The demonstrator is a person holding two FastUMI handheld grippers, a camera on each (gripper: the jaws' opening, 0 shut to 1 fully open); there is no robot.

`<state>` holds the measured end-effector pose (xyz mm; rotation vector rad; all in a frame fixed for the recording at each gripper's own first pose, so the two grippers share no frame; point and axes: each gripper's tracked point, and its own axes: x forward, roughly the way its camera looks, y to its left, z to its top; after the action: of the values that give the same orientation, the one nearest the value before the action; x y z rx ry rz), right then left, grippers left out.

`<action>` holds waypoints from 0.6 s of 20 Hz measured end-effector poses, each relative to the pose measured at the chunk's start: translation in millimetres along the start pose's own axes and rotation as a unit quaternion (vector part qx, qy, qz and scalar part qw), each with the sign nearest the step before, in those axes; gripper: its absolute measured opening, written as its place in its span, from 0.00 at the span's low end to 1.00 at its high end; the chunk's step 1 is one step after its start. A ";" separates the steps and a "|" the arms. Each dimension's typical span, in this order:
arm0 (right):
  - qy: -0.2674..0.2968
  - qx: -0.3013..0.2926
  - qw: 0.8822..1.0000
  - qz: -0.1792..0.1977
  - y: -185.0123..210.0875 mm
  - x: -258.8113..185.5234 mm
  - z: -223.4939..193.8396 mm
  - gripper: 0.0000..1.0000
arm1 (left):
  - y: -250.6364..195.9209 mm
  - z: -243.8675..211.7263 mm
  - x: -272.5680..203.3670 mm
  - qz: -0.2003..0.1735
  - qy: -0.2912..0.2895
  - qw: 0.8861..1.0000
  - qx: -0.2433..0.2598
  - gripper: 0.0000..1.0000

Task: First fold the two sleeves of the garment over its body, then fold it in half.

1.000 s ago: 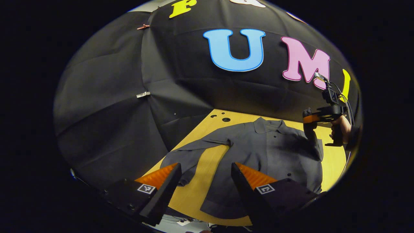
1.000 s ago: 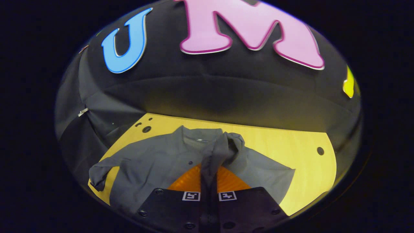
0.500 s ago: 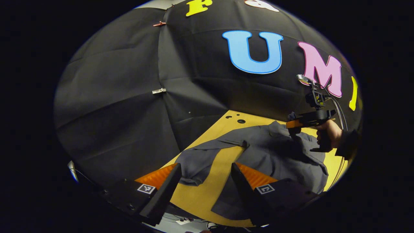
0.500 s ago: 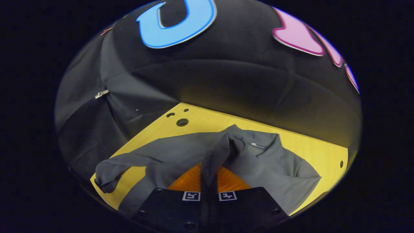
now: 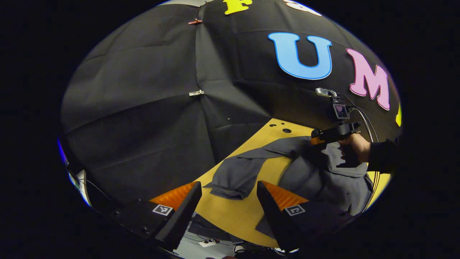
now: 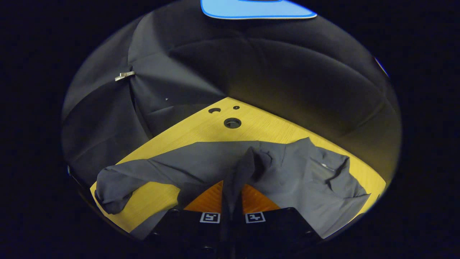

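Right gripper view looks down on the grey shirt [image 6: 287, 172] spread over the yellow table [image 6: 266, 126], with the right gripper [image 6: 231, 187] pinched tight on a bunched fold of sleeve cloth that rises between its fingers. The other sleeve [image 6: 115, 183] trails to the left, its cuff near the table's edge. Left gripper view has the left gripper [image 5: 228, 201] spread wide with nothing in it, hanging above the near table edge, and farther off a hand [image 5: 354, 147] gripping the right tool over the shirt.
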<state>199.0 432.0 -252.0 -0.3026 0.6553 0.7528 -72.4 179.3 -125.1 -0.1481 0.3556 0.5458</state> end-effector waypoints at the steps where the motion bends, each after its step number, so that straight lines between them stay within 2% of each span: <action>1: 0.005 0.004 1.000 0.001 3.5 1.5 -2.0 0.13 | 6.2 -4.4 1.9 0.005 0.001 1.000 -0.004 0.97; 4: -0.007 0.003 1.000 0.003 12.9 -1.4 5.1 0.36 | 20.5 -7.3 12.2 0.009 -0.001 1.000 -0.007 0.97; 6: -0.017 0.004 1.000 0.014 22.8 -10.9 10.7 0.60 | 23.3 -11.7 25.8 0.000 0.007 1.000 -0.012 0.97; 8: -0.035 0.014 0.999 0.019 24.2 -27.8 19.5 0.94 | 22.0 -17.5 40.4 -0.013 0.023 0.999 -0.024 0.97; 10: -0.055 0.023 0.998 0.000 10.7 -53.4 29.7 0.99 | 18.0 -21.0 55.6 -0.027 0.032 0.998 -0.037 0.97; 12: -0.073 0.029 0.997 -0.015 -3.8 -83.3 35.4 0.99 | 11.9 -27.8 72.6 -0.041 0.043 0.997 -0.047 0.97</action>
<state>171.8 401.8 -171.0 -0.2015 0.5334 0.7184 -29.1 217.9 -178.2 -0.2766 0.4063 0.4769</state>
